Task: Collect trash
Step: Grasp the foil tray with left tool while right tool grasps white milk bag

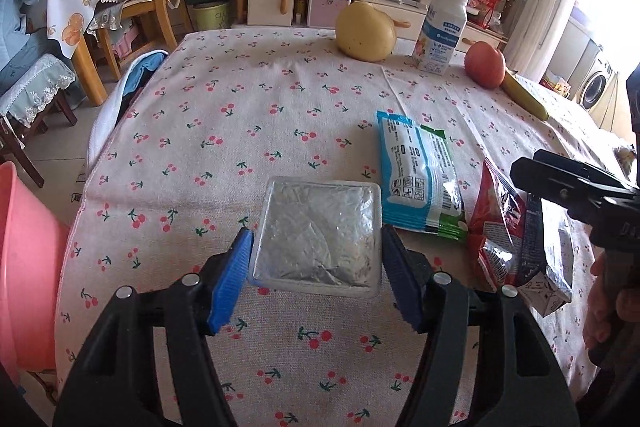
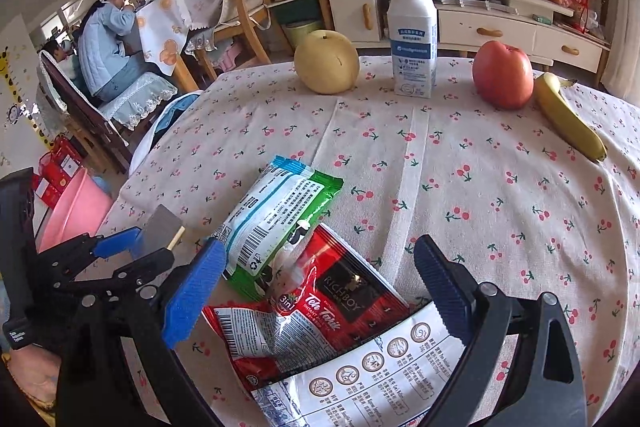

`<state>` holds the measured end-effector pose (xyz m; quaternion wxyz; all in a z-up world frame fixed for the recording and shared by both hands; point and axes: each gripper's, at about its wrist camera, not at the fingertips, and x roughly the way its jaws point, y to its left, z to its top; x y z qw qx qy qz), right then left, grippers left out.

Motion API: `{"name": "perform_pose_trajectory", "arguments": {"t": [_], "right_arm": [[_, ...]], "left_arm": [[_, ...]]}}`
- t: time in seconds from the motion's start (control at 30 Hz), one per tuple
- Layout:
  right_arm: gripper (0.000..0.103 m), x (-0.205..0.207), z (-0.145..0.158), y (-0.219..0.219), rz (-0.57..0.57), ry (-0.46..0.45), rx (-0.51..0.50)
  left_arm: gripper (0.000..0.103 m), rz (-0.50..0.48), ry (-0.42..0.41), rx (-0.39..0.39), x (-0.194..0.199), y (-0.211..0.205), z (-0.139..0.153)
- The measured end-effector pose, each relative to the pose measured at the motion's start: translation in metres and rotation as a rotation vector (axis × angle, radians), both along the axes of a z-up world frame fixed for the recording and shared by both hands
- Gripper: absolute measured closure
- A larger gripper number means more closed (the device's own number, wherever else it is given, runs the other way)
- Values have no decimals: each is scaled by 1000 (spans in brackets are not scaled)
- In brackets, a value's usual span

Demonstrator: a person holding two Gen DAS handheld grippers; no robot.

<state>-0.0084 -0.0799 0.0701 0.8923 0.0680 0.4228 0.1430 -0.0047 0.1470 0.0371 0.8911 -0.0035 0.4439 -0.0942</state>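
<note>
left gripper (image 1: 316, 259) clamped on foil tray (image 1: 316, 235), sealed, on cloth (image 1: 240, 131) | right gripper (image 2: 320, 291) jaws apart over red packet (image 2: 320, 307) | blue packet (image 2: 276, 211) beside | pink bin (image 1: 24, 267) at table's edge, contents unseen

Count on the table (image 2: 480, 187)

Three wrappers: silver tray (image 1: 316, 235), blue-green pack (image 2: 276, 211), red sachet (image 2: 320, 307). One pear (image 2: 326, 61), bottle (image 2: 412, 39), apple (image 2: 502, 73), banana (image 2: 568, 119).
</note>
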Motion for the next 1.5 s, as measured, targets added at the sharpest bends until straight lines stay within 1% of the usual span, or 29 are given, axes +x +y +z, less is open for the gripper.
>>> {"name": "perform_pose_trajectory", "arguments": {"t": [0.13, 0.2, 0.3, 0.37, 0.43, 0.5, 0.57, 0.67, 0.73, 0.77, 0.8, 0.87, 0.97, 1.0, 1.03, 1.07, 1.1, 1.17, 1.27, 1.4, 1.5], "right_arm": [[9, -7, 6, -18, -73, 13, -3], [9, -17, 8, -32, -115, 24, 29], [9, -35, 8, -57, -203, 58, 110], [9, -44, 3, -69, -261, 98, 142], [9, -49, -4, -74, -285, 148, 169], [9, -54, -12, -72, -276, 187, 209], [9, -57, -16, -63, -256, 199, 218], [9, -54, -16, -42, -208, 181, 190], [9, -51, -11, -29, -175, 141, 168], [9, -49, -8, -22, -158, 113, 142], [9, -46, -7, -14, -141, 93, 93], [9, -41, -10, -1, -112, 81, 9], [9, -39, -16, 7, -98, 77, -59], [10, -39, -18, 6, -96, 80, -64], [21, -39, -19, 3, -98, 82, -59], [29, -38, -21, 1, -103, 92, -63], [29, -38, -23, -2, -107, 99, -52], [33, -37, -26, -9, -125, 113, -47], [34, -37, -28, -13, -131, 114, -36], [36, -40, -25, -14, -123, 99, -16], [38, -46, -18, -15, -126, 60, 1]], "left_arm": [[38, 16, -20, -25, -2, 8, 8], [38, 19, -28, -41, -2, 11, 11], [38, 24, -43, -53, -4, 12, 15], [38, 19, -44, -66, -5, 10, 16], [38, 12, -51, -68, -7, 8, 18], [38, 3, -57, -75, -8, 6, 19], [38, -2, -56, -78, -8, 5, 19], [38, -12, -53, -80, -10, 2, 18], [38, -21, -52, -76, -11, 0, 18], [38, -23, -52, -74, -11, -1, 17], [38, -25, -51, -73, -11, -1, 17], [38, -24, -50, -73, -12, -1, 16], [38, -21, -49, -79, -11, 2, 15], [38, -19, -50, -81, -12, 3, 16], [38, -19, -51, -83, -11, 4, 16], [38, -19, -53, -84, -12, 4, 17], [38, -19, -55, -86, -12, 5, 17], [38, -21, -56, -88, -13, 5, 18], [38, -26, -55, -88, -14, 6, 19], [38, -30, -60, -94, -17, 8, 21], [38, -29, -67, -105, -21, 13, 23]]}}
